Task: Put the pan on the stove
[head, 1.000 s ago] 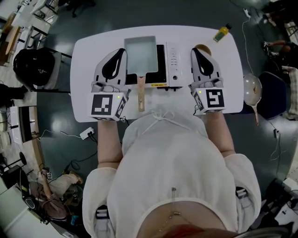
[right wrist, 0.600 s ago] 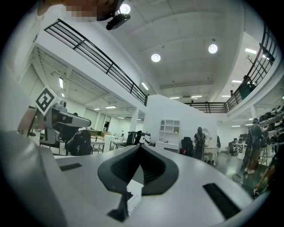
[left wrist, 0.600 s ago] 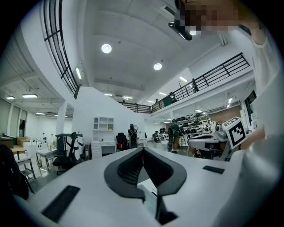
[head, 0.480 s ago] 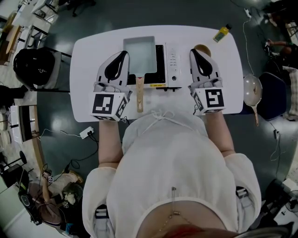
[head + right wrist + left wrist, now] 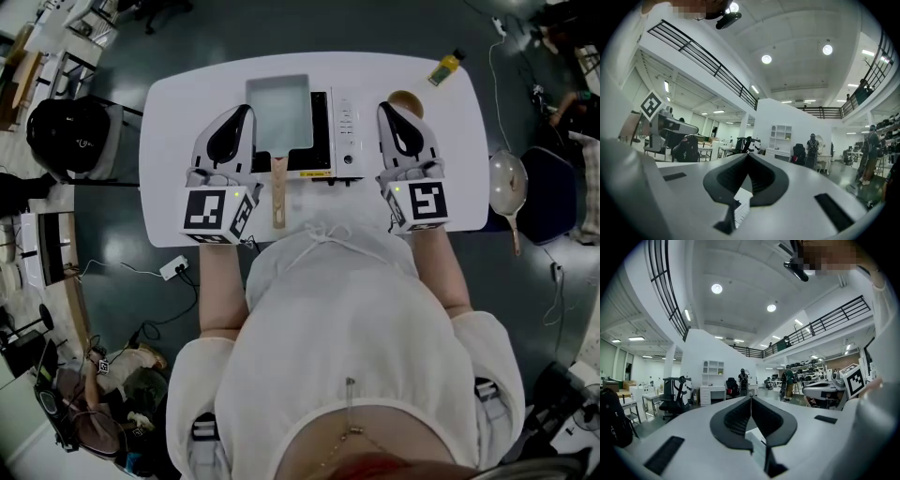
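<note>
A rectangular grey pan point(image 5: 278, 112) sits on the black top of the stove point(image 5: 322, 122) at the middle of the white table point(image 5: 178, 103). Its wooden handle point(image 5: 277, 192) points back toward me. My left gripper point(image 5: 246, 110) rests just left of the pan, shut and holding nothing. On the other side of the stove's white control panel lies my right gripper point(image 5: 382, 106), also shut and empty. The left gripper view shows the left gripper point(image 5: 751, 398) with jaws closed against the hall behind. The right gripper point(image 5: 748, 154) looks the same in its own view.
A small brown round dish point(image 5: 407, 97) lies behind the right gripper, and a yellow bottle point(image 5: 447, 66) stands at the table's far right corner. Off the table, a round pan point(image 5: 507, 183) rests on a chair to the right and a black bag point(image 5: 70, 131) to the left.
The whole head view has drifted slightly left. Both grippers stay shut on either side of the stove, and the pan keeps its place on it.
</note>
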`<state>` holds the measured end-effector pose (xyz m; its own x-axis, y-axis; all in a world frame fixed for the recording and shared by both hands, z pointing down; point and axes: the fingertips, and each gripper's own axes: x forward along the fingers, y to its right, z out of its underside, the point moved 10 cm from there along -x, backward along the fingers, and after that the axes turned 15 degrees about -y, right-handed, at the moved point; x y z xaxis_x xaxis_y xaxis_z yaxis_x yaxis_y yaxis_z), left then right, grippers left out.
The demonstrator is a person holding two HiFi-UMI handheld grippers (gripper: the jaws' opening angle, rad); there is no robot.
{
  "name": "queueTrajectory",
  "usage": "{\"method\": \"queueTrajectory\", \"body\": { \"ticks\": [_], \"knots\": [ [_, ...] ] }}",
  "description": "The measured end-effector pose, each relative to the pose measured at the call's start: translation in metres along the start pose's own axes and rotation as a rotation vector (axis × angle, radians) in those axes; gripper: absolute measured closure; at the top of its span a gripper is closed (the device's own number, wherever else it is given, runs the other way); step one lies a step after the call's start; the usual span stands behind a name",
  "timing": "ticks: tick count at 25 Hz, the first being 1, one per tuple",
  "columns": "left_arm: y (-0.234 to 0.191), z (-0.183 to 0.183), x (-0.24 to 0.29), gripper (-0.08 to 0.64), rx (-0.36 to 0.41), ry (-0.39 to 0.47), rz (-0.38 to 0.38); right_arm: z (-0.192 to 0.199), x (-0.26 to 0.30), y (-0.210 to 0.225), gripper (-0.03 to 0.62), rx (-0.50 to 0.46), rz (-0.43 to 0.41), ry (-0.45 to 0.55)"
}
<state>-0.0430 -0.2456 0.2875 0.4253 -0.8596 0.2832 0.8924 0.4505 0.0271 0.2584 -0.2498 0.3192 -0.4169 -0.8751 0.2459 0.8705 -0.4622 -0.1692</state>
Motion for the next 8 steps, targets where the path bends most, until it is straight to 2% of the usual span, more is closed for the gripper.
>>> {"method": "queueTrajectory", "body": {
  "ticks": [8],
  "knots": [
    [-0.0002,0.0006,0.0003,0.538,-0.019,-0.011,-0.017,-0.0007,0.0010,-0.0001,0.591,-0.018,0.001,0.004]
  ]
}}
